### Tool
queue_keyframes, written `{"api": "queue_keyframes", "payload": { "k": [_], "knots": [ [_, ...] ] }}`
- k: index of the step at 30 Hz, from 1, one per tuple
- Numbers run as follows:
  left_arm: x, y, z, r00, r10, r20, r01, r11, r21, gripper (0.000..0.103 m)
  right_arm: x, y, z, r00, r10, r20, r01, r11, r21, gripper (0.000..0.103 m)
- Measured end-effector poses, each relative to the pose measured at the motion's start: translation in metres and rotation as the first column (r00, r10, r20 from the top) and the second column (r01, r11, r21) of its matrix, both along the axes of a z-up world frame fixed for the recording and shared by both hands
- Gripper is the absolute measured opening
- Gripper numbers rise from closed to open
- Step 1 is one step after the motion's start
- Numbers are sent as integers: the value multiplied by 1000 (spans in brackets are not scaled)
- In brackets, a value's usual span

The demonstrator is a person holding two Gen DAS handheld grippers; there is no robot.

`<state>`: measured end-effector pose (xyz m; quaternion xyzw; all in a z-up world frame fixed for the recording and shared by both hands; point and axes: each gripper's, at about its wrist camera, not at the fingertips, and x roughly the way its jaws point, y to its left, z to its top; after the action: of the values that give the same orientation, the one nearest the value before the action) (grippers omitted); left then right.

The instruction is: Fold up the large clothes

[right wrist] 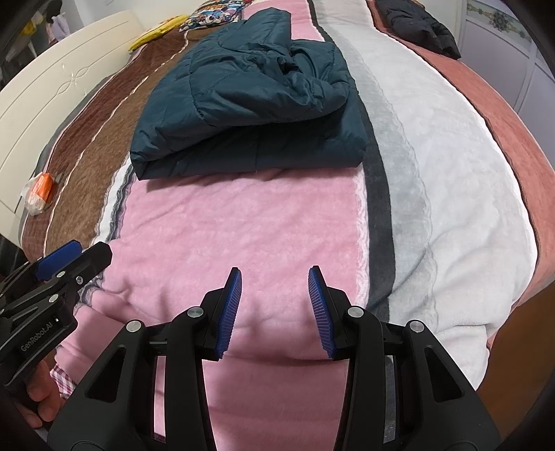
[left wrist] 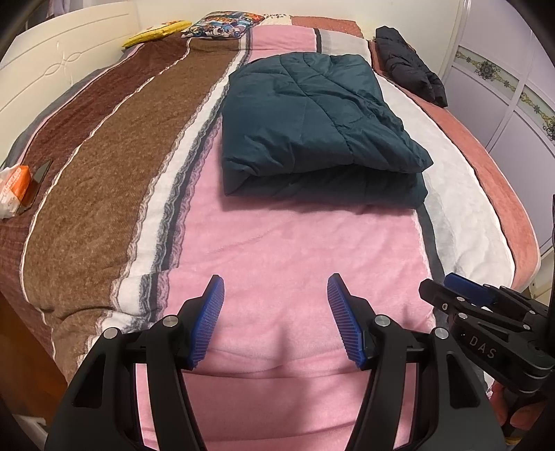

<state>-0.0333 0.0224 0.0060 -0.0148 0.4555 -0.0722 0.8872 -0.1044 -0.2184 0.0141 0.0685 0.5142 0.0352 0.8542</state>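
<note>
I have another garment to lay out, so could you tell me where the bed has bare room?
Free: the pink stripe between the folded jacket and the hand-held grippers, and the brown stripe left of it. Crowded: the far end, with pillow and black garment.

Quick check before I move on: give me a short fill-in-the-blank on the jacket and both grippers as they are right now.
1. The dark teal jacket lies ____ on the pink stripe of the blanket.
2. Both the left gripper and right gripper hold ____.
3. A second garment, coloured ____, lies near the bed's far right edge.

Missing words: folded; nothing; black

Bed [left wrist: 104, 166] w/ striped blanket, white headboard [left wrist: 52, 66], wardrobe [left wrist: 513, 104].
</note>
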Motion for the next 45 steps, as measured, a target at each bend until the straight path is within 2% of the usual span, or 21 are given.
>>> {"api": "queue_keyframes", "payload": {
  "k": [29, 45],
  "knots": [
    [-5, 0, 5, 1000, -9, 11, 9, 1000, 0, 60, -3, 2, 2, 1000, 7, 7, -7, 1000, -10, 41],
    [-3, 4, 3, 1000, -10, -1, 10, 1000, -4, 59, -4, 4, 12, 997, 39, 59, -35, 997, -64, 41]
  ]
}}
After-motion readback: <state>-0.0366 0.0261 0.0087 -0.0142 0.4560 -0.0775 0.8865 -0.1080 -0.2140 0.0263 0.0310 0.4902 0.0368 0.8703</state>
